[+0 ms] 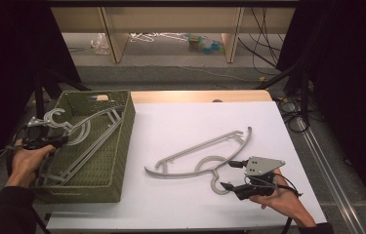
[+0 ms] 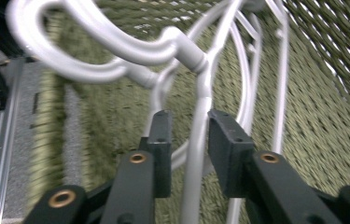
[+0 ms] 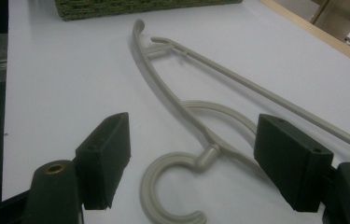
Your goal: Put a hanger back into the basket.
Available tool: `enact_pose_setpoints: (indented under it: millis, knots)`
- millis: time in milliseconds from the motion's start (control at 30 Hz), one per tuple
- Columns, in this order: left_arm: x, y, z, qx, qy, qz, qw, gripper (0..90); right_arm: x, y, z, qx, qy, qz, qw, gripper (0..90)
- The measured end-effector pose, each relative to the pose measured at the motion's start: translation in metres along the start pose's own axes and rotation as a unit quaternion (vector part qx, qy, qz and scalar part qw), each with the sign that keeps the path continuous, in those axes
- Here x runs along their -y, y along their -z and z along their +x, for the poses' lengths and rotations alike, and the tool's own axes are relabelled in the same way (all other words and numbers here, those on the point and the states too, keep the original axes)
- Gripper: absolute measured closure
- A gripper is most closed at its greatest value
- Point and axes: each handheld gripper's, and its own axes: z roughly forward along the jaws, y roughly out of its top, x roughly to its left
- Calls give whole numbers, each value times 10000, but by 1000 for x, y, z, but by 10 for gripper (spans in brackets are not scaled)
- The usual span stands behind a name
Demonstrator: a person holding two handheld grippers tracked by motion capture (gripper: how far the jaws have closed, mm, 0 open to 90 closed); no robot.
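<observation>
A grey plastic hanger (image 1: pixel 195 151) lies flat on the white table top (image 1: pixel 180 122), its hook (image 1: pixel 214 183) toward the near edge. My right gripper (image 1: pixel 227 174) stands open around that hook; in the right gripper view the hook (image 3: pixel 147 184) lies between the wide-apart jaws of the right gripper (image 3: pixel 193 123), untouched. A green woven basket (image 1: pixel 127 122) at the left holds several grey hangers (image 1: pixel 90 139). My left gripper (image 1: pixel 58 140) reaches over its left rim. In the left gripper view a hanger's bar (image 2: pixel 196 140) runs between the jaws of the left gripper (image 2: pixel 190 116) with gaps on both sides.
A wooden table edge (image 1: pixel 200 96) shows beyond the white top. Behind it stand wooden shelf legs (image 1: pixel 114 39) with clutter on the floor. Cables (image 1: pixel 293 112) and dark stands lie off the table's right side. Dark curtains close both sides.
</observation>
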Motion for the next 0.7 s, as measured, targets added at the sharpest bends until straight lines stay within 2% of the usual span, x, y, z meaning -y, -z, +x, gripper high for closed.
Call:
enact_pose_setpoints:
  millis: [100, 167, 200, 233, 333, 433, 533, 567, 600, 633, 667, 700]
  knots:
    - [0, 10, -2, 69, 313, -403, 9987, 621, 0, 0, 0, 2, 10, 0, 10000, 278]
    - [0, 20, -6, 259, 403, -631, 9969, 585, 0, 0, 0, 11, 3, -16, 10000, 277]
    - [-1, 27, -11, 407, 483, -859, 9943, 568, 0, 0, 0, 13, -4, -24, 10000, 277]
    - [-1, 32, -14, 459, 487, -978, 9930, 550, 0, 0, 0, 0, -10, -20, 10000, 277]
    - [-1, 50, -28, 582, 402, -1256, 9896, 472, 1, 0, -1, 22, -10, -31, 10000, 276]
    - [1, 67, -46, 730, 226, -1573, 9846, 433, 0, 0, -1, 1, -16, -21, 10000, 274]
    - [5, 79, -65, 963, 113, -1746, 9798, 395, 0, 0, -1, 22, -18, -44, 10000, 273]
    - [6, 80, -72, 1107, 89, -1833, 9768, 378, 0, 0, -1, 17, -25, -31, 10000, 273]
    - [7, 82, -77, 1230, 66, -1813, 9757, 356, 0, 0, -1, 21, -22, -30, 10000, 272]
    - [9, 83, -86, 1438, 87, -1863, 9719, 345, 0, -1, -2, 32, -20, -55, 10000, 271]
    - [10, 84, -91, 1544, 57, -1913, 9693, 341, 0, -1, -2, 38, -23, -52, 10000, 270]
    - [12, 86, -100, 1687, -67, -1944, 9663, 340, 0, -1, -2, 38, -17, -26, 10000, 269]
